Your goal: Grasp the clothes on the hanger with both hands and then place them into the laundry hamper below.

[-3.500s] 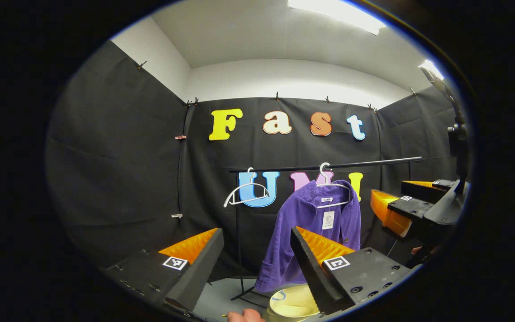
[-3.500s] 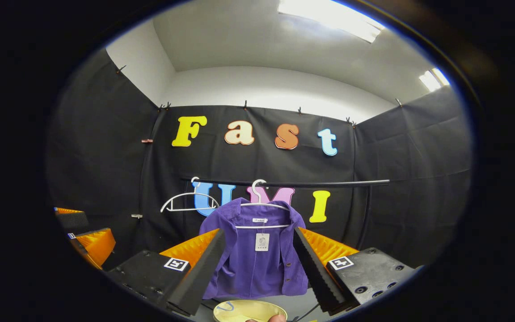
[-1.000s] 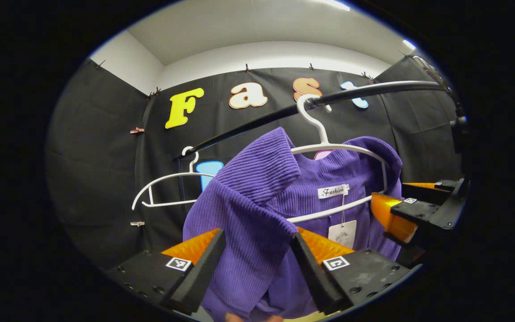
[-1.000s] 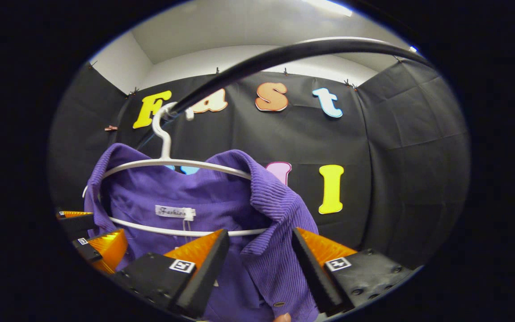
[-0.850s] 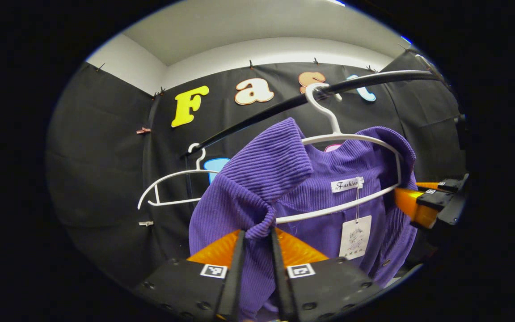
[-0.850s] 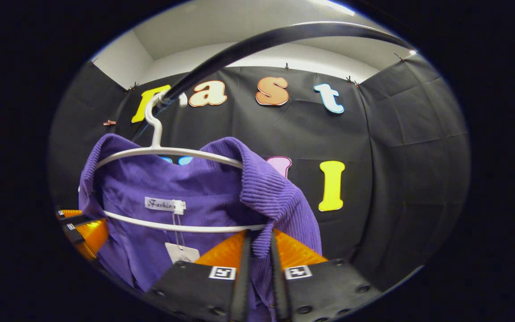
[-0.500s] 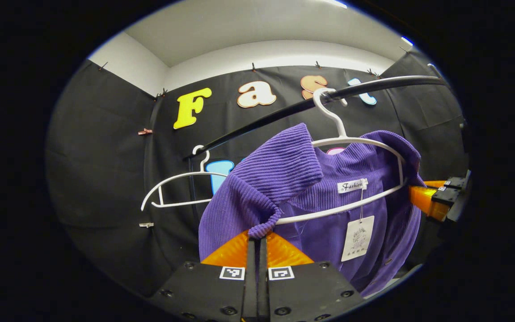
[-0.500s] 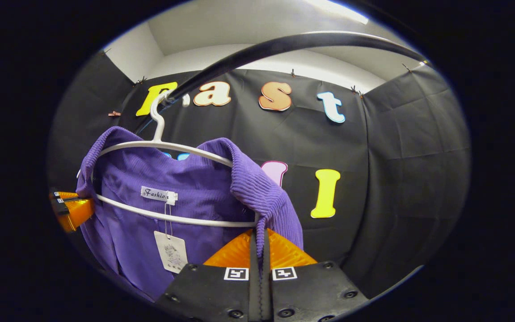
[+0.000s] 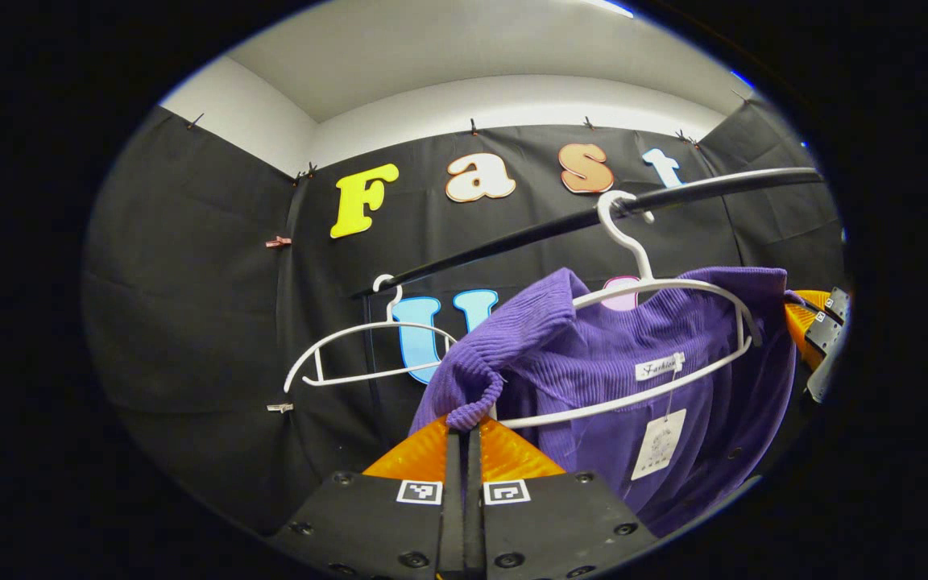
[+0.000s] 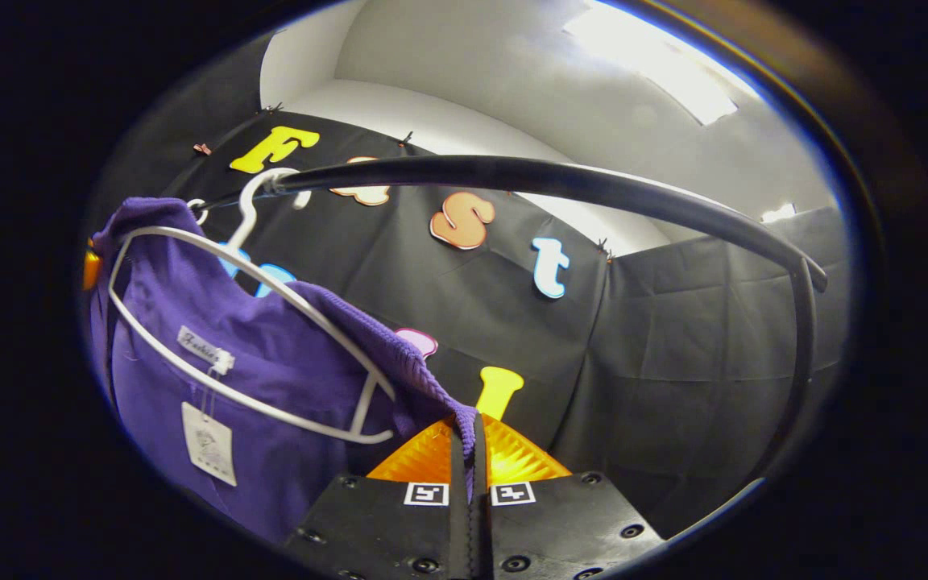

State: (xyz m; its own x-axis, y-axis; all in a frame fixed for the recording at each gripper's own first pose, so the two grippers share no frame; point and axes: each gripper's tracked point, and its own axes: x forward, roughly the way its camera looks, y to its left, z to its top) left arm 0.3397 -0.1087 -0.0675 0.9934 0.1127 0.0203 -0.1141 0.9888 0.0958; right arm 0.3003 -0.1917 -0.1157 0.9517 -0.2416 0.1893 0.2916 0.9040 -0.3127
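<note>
A purple ribbed shirt [image 9: 593, 362] hangs on a white hanger [image 9: 657, 286] hooked over the black rail [image 9: 673, 197]. My left gripper [image 9: 464, 427] is shut on the shirt's left shoulder fabric, bunched just above its fingertips. In the right gripper view, my right gripper [image 10: 468, 431] is shut on the other shoulder of the shirt [image 10: 271, 379], pulled off the hanger [image 10: 254, 282] end toward the camera. The right gripper [image 9: 814, 326] also appears at the far right of the left gripper view. A white tag [image 9: 657, 443] dangles from the collar.
A second, bare white hanger [image 9: 367, 346] hangs on the same rail to the left of the shirt. The rail [image 10: 561, 185] arcs close overhead in the right gripper view and bends down into a post [image 10: 798, 362] at the right.
Both grippers closed from open onto the shirt's shoulders. Since then they have drawn apart, stretching the shirt; the right one dropped and tilted, so the rail looms larger overhead.
</note>
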